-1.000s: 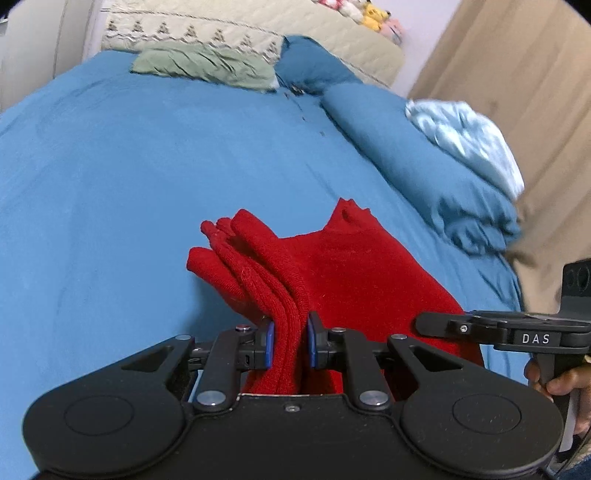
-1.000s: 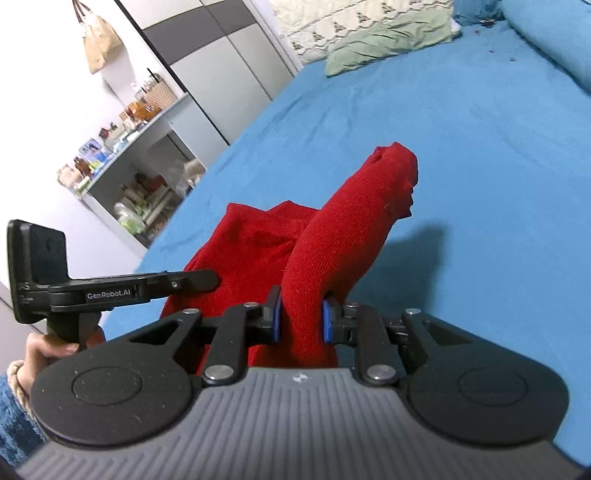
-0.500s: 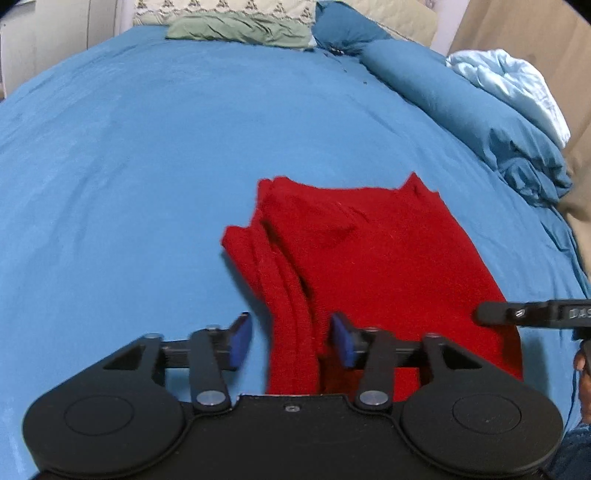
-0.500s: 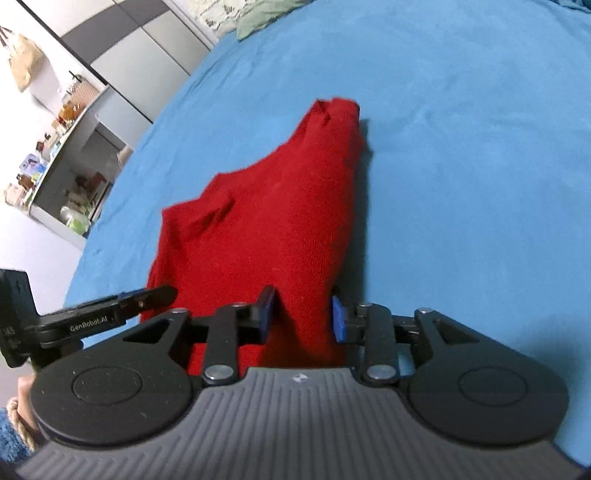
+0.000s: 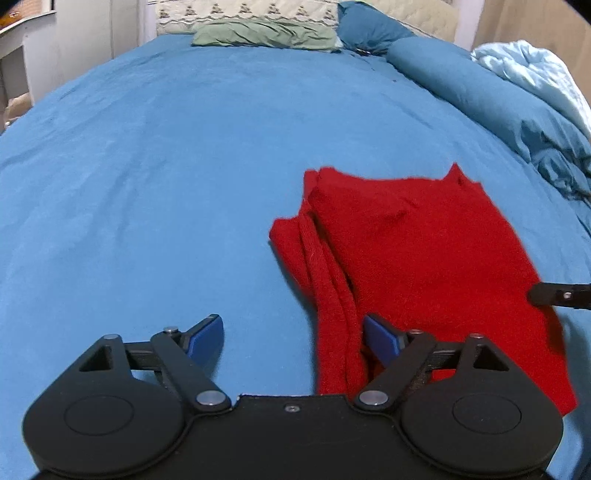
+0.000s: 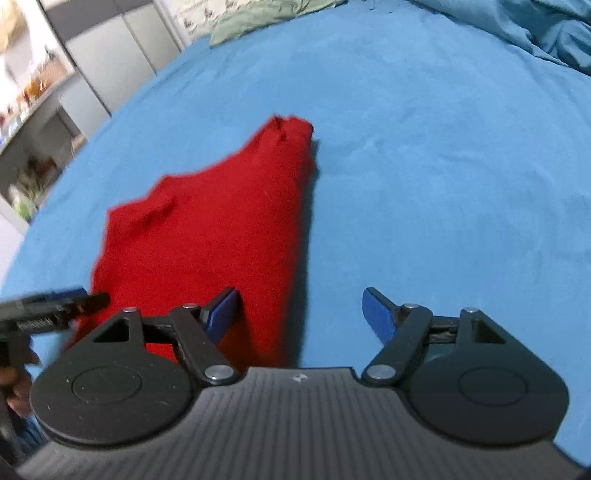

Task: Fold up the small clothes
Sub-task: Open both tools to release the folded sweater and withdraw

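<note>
— While the red knitted garment point(image 5: 424, 258) lay folded flat on the blue bed sheet point(image 5: 166, 184), where were the two grippers?

— Both sat at its near edge. The left gripper point(image 5: 293, 338) had its jaws spread wide, holding nothing; the garment's stacked left edge ran between them, close against the right blue pad point(image 5: 380, 341), while the left pad was over bare sheet.

— And the other one?

— The right gripper point(image 6: 301, 310) was equally wide open and empty. Its left pad point(image 6: 221, 312) was over the red knit point(image 6: 207, 243), and its right pad was over the sheet; the garment's right edge ran down between them.

— What was further up the bed?

— A green pillow point(image 5: 264, 35) at the head, a rolled blue duvet point(image 5: 480, 96) along the right side, and a pale blue blanket point(image 5: 532, 70) beyond it. From the right wrist camera, a blurred grey wardrobe point(image 6: 107, 59) stood off to the left.
</note>
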The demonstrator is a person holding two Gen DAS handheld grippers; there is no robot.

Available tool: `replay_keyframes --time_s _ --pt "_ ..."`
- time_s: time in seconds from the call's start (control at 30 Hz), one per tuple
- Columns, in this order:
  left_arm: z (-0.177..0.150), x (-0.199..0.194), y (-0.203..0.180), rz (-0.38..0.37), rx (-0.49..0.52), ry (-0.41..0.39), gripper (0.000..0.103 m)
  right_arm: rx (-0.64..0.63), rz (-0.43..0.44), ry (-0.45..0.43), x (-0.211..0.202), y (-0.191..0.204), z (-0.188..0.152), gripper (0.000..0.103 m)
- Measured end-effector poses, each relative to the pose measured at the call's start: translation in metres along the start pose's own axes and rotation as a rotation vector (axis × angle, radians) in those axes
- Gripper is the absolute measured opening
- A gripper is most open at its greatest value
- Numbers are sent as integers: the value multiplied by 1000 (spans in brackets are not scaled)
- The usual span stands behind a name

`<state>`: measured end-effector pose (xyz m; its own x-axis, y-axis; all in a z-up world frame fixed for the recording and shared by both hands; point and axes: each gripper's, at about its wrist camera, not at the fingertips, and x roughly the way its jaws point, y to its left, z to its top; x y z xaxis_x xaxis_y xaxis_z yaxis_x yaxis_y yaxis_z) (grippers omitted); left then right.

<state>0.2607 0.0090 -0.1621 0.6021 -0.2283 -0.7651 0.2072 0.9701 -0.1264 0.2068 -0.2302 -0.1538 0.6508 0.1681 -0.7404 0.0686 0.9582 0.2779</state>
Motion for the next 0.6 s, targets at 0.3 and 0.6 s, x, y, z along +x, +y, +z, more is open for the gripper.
replay_keyframes --time_s 0.3,0.6 --pt "20 -151 -30 93 49 -213 103 -168 -51 -198 -135 67 9 103" --pt "-24 -254 -62 196 50 -239 103 -236 -199 -252 -237 116 -27 103"
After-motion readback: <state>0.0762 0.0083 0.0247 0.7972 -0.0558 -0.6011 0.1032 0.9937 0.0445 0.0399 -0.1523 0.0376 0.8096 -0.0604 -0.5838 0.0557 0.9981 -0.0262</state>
